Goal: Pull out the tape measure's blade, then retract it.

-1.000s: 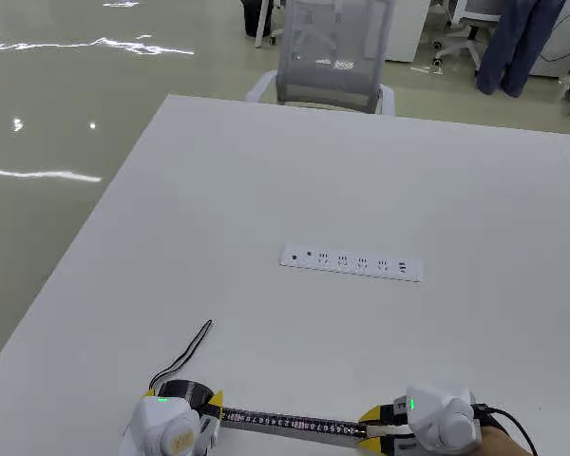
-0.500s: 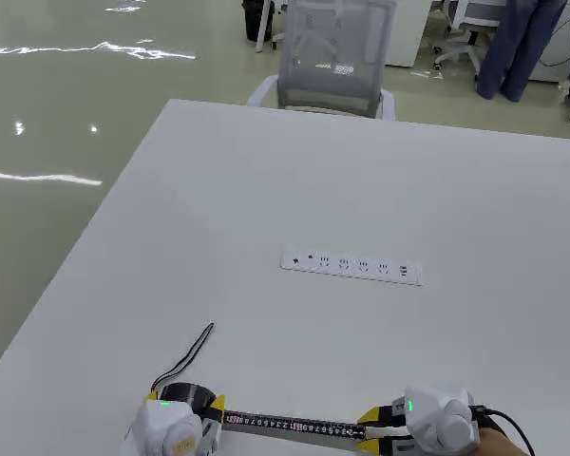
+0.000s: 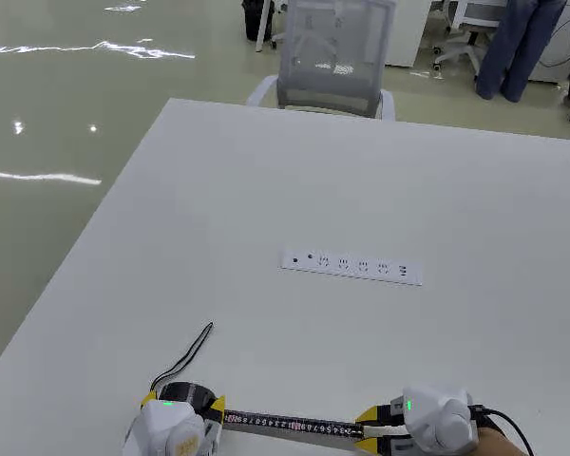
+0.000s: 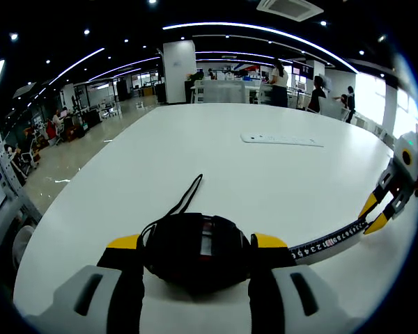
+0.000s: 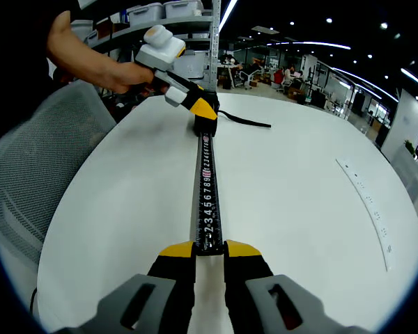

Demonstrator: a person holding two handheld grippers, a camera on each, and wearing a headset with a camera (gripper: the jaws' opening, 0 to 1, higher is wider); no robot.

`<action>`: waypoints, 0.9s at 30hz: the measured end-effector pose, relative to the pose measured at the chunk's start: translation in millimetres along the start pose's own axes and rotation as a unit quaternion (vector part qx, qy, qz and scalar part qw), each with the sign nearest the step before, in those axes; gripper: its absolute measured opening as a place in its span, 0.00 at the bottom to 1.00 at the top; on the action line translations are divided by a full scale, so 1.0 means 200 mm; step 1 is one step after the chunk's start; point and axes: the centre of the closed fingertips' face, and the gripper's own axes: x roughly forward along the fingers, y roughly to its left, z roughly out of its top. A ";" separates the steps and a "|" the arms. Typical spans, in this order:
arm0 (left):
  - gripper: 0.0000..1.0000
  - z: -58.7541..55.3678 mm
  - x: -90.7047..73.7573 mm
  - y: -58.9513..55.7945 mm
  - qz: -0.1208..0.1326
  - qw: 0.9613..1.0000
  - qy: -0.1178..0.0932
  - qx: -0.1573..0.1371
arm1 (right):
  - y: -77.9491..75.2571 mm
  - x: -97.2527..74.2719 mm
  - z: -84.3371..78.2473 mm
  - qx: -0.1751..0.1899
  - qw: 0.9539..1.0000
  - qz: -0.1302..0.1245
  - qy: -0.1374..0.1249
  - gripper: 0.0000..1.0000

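A black round tape measure [image 4: 197, 245] with a black wrist cord [image 3: 185, 357] rests at the table's near edge, and my left gripper [image 4: 196, 242] is shut on its case. Its numbered blade [image 5: 207, 195] runs out flat over the table to my right gripper [image 5: 209, 248], which is shut on the blade's end. In the head view the left gripper [image 3: 185, 418] sits at the lower left, the right gripper [image 3: 372, 429] at the lower right, and the blade [image 3: 290, 425] stretches between them.
A white power strip [image 3: 351, 266] lies in the middle of the white table [image 3: 361, 190]. A grey mesh chair [image 3: 332, 52] stands at the far edge. A person's legs [image 3: 513, 43] are at the far right. Another chair back [image 5: 35, 160] stands left of the right gripper.
The head camera shifted slightly. The blade's visible length between the grippers looks about the same; both grippers keep their hold.
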 end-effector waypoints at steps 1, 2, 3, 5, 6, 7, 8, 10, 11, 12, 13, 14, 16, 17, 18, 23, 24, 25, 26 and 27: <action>0.57 0.00 0.00 0.00 0.000 1.000 0.000 -0.001 | 0.00 0.00 0.00 0.000 1.000 0.000 0.000 0.14; 0.57 0.00 0.00 0.00 -0.001 1.000 0.000 0.000 | 0.00 0.00 0.00 -0.001 1.000 0.000 0.000 0.14; 0.57 0.00 0.00 0.00 -0.001 1.000 0.000 -0.001 | 0.00 0.00 0.00 -0.002 1.000 0.000 0.001 0.14; 0.57 0.00 0.00 0.00 -0.002 1.000 0.000 -0.003 | 0.00 0.00 0.00 -0.003 1.000 0.000 0.001 0.14; 0.57 0.00 0.00 0.00 -0.003 1.000 0.000 -0.004 | 0.00 0.00 0.01 -0.003 1.000 0.000 0.001 0.14; 0.57 0.00 0.00 0.01 -0.003 1.000 0.000 -0.008 | -0.01 0.00 0.01 -0.004 1.000 -0.001 0.001 0.14; 0.57 0.00 0.00 0.01 -0.004 1.000 -0.001 -0.010 | -0.01 0.00 0.01 -0.004 1.000 -0.001 0.001 0.14; 0.56 0.00 -0.01 0.01 -0.005 1.000 0.000 -0.013 | -0.01 0.00 0.01 -0.005 1.000 -0.002 0.000 0.14; 0.56 0.00 -0.01 0.01 -0.006 1.000 0.000 -0.015 | -0.01 -0.01 0.01 -0.005 1.000 -0.002 0.000 0.14; 0.56 0.00 0.00 0.01 -0.007 1.000 -0.001 -0.015 | -0.01 -0.01 0.02 -0.006 1.000 -0.002 0.001 0.14; 0.56 0.00 0.00 0.01 -0.008 1.000 -0.001 -0.015 | -0.01 -0.01 0.02 -0.006 1.000 -0.002 0.001 0.14; 0.56 0.00 -0.01 0.01 -0.009 1.000 -0.001 -0.017 | -0.01 -0.01 0.02 -0.007 1.000 -0.002 0.002 0.14; 0.55 0.02 -0.01 0.01 -0.014 1.000 -0.004 -0.026 | -0.01 -0.01 0.02 -0.005 1.000 -0.003 0.000 0.14; 0.54 0.02 -0.01 0.02 -0.016 0.999 -0.004 -0.033 | -0.01 -0.01 0.03 -0.006 1.000 -0.003 0.000 0.14; 0.54 0.01 -0.01 0.02 -0.017 0.999 -0.005 -0.033 | -0.01 0.00 0.03 -0.007 1.000 -0.003 0.000 0.14; 0.54 0.01 -0.01 0.01 -0.018 0.999 -0.005 -0.035 | -0.01 0.00 0.05 -0.008 1.000 -0.002 0.000 0.14; 0.54 0.01 -0.01 0.01 -0.019 0.999 -0.006 -0.035 | -0.01 0.00 0.05 -0.009 1.000 -0.002 0.000 0.14; 0.54 0.01 -0.01 0.01 -0.018 0.999 -0.007 -0.035 | -0.01 0.00 0.04 -0.009 1.000 -0.002 0.000 0.14; 0.55 0.01 -0.01 0.01 -0.018 0.999 -0.007 -0.036 | -0.01 0.00 0.04 -0.009 1.000 -0.002 0.000 0.14; 0.55 0.01 0.00 0.01 -0.017 0.999 -0.006 -0.036 | -0.01 0.01 0.04 -0.010 1.000 -0.001 0.000 0.14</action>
